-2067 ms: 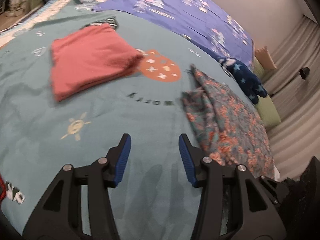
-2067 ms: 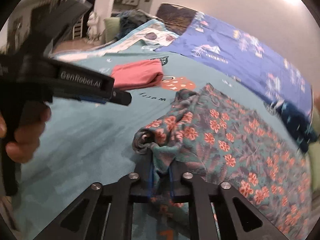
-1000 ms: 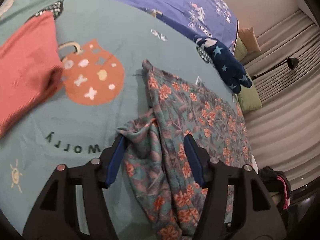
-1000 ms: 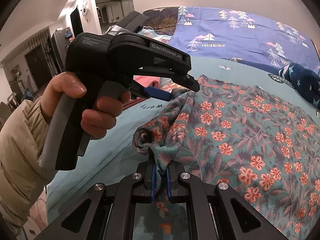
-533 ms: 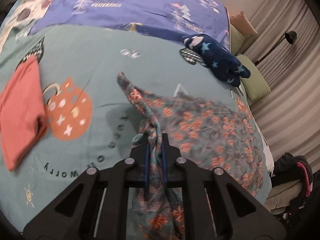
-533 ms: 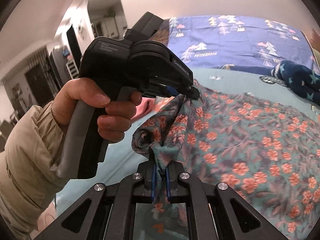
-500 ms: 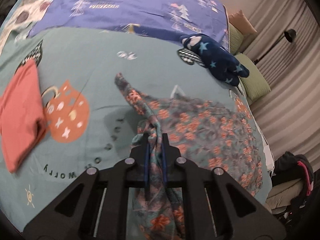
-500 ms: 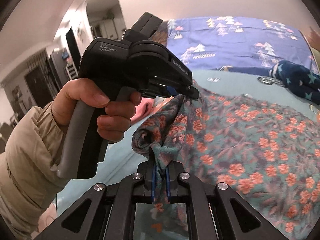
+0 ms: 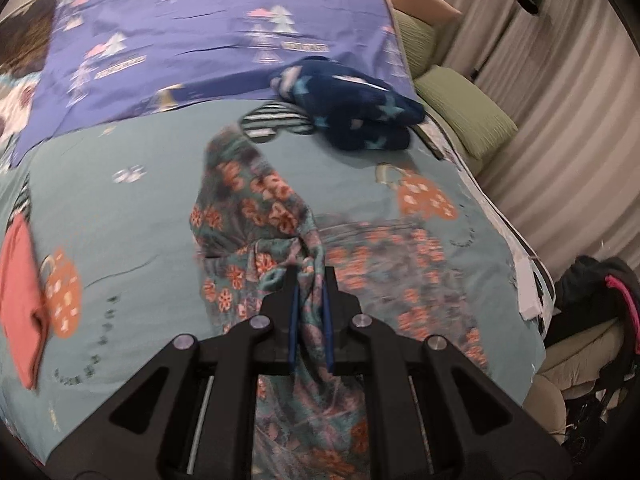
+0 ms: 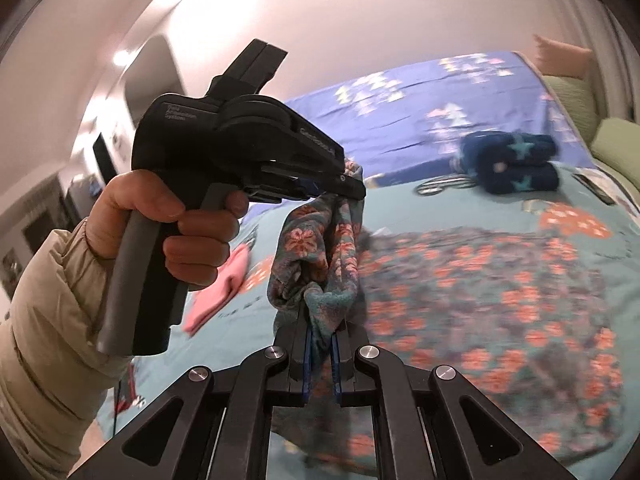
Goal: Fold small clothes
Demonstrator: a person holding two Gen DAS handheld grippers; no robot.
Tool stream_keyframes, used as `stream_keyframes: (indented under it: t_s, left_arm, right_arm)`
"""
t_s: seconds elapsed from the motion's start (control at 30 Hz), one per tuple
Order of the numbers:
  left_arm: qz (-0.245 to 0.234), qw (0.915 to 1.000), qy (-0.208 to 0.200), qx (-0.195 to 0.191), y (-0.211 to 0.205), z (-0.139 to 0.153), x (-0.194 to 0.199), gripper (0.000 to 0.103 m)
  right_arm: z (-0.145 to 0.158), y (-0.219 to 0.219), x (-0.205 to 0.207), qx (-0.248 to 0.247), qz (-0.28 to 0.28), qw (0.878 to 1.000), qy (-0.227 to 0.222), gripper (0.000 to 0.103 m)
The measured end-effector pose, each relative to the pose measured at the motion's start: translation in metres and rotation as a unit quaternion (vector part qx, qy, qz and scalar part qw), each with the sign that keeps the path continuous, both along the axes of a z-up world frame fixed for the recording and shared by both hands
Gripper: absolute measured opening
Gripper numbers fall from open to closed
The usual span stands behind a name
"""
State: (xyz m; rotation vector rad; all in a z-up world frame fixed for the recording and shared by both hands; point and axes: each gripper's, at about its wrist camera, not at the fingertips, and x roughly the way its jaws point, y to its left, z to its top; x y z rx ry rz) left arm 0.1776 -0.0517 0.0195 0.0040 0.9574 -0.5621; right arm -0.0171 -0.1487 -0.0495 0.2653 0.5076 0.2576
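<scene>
Left tongs: left gripper (image 9: pixel 308 312) clamped on a bunched edge of the floral garment (image 9: pixel 256 208), cloth pinched between the blue pads
Right tongs: right gripper (image 10: pixel 320 344) clamped on another bunch of the same garment's edge
Left hand: seen from the right wrist view, the hand (image 10: pixel 176 224) squeezes the black handle, beige sleeve (image 10: pixel 44 312) behind it; the left tips bite the cloth just above and beyond the right tongs
Garment: near edge raised off the bed (image 9: pixel 120 216) between the two grips, the rest trailing flat on the teal cover toward the right side
Step in hand: likely lifting one edge to carry it over for a fold
Next move calls for: both grips kept tight, edge held taut and level, then laid over the flat part with edges matched
Nearby: folded pink cloth (image 9: pixel 18 304) at left, navy star-print bundle (image 9: pixel 352 116) farther back, both well apart from the garment
</scene>
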Motion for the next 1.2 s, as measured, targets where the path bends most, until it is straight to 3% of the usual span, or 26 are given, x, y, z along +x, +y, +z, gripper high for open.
stream_keyframes:
  t_s: [0.3,0.53,0.7,1.0,1.1,1.2]
  left_arm:
    - [-0.071,0.9963,0.011,0.047,-0.121,-0.02,-0.015,0.011]
    - [-0.103,0.9904,0.035,0.085,-0.183,-0.053,-0.024,0.012]
    - [-0.109,0.9884,0.032,0.101,-0.194,-0.059,-0.032,0.012]
    - [-0.144,0.985,0.024,0.092,-0.209,-0.055,-0.054,0.014]
    - [-0.152,0.9847,0.032,0.08,-0.21,-0.06,-0.058,0.018]
    - [-0.155,0.9856,0.028,0.062,-0.198,-0.051,-0.066,0.026]
  right_arm:
    - [-0.016,-0.092,-0.03,0.045,-0.088,0.995,0.019,0.006]
    - [-0.041,-0.145,-0.05,0.1,-0.136,0.984,0.06,0.006]
    - [-0.05,-0.151,-0.062,0.12,-0.135,0.981,0.071,0.006]
    - [-0.037,-0.156,-0.078,0.143,-0.124,0.981,0.042,0.005]
    - [-0.056,-0.162,-0.077,0.141,-0.135,0.977,0.083,0.006]
    - [-0.085,-0.177,-0.076,0.183,-0.138,0.963,0.143,0.007]
